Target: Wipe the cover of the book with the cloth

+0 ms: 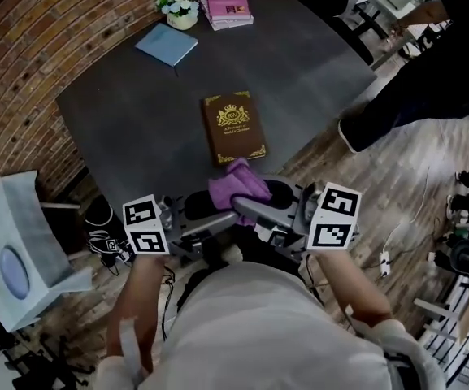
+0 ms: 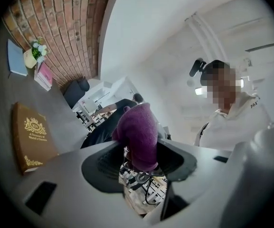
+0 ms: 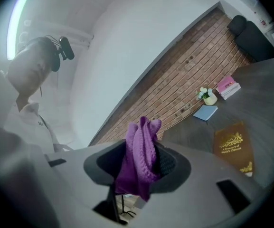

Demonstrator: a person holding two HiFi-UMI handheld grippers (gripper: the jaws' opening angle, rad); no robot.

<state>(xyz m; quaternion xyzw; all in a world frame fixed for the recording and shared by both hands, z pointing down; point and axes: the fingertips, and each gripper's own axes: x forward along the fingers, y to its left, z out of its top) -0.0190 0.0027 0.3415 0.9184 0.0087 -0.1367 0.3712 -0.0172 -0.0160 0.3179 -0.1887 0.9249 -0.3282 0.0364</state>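
Book (image 1: 234, 127) lies flat mid-bench (image 1: 120, 112) in head view: brown hardcover, gold embossing, wiping not started, I reckon. Left gripper view: left claw (image 2: 139, 163) gapes wide around the fuzzy purple knit cloth (image 2: 137, 134), no pinch. Right gripper view: right claw (image 3: 137, 163) pinches it bunched. Next up, probably: lower it onto the cover and sweep.

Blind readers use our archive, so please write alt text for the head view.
From above: the right hand-held gripper holds a purple cloth just before a brown book on a dark table; the left hand-held gripper, jaws open, is at the cloth too. A blue book, pink books and a flower pot lie at the table's far edge.
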